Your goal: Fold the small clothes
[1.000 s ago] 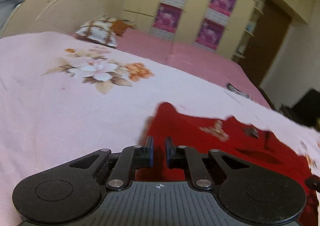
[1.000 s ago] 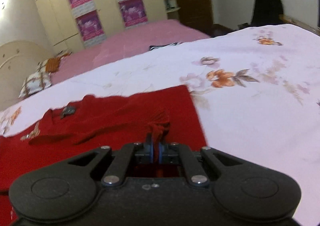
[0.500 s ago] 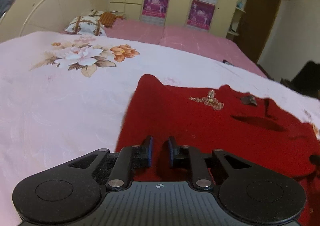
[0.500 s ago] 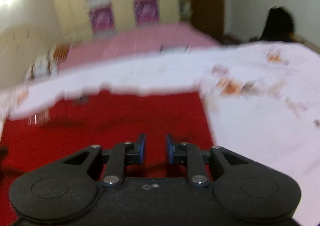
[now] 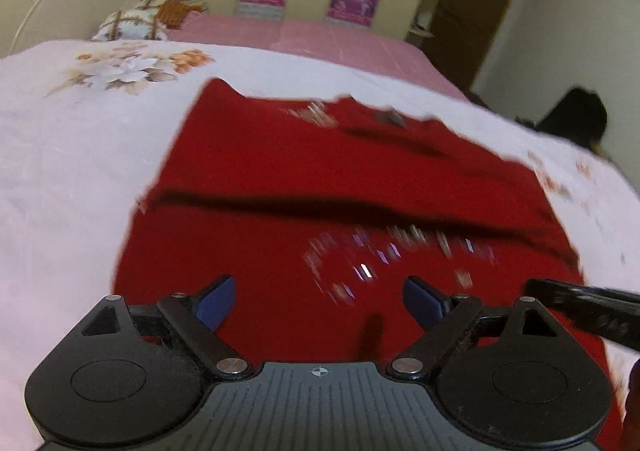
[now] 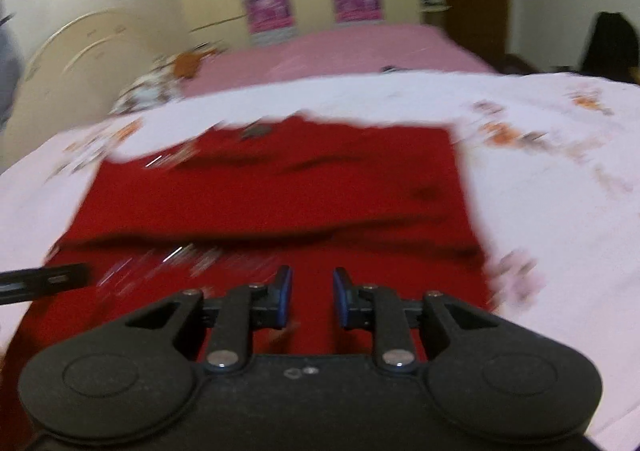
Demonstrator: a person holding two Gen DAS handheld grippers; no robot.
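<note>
My left gripper point(image 5: 318, 301) has spread wide since a second ago, when its fingers stood nearly together, and it now hangs over the near part of the red garment point(image 5: 320, 187), gripping nothing. My right gripper point(image 6: 312, 297), which then pinched a bunch of the red cloth, has let go and stands parted above it. The garment point(image 6: 280, 191) lies on the floral bedsheet point(image 5: 60, 171) with a fold across its middle.
</note>
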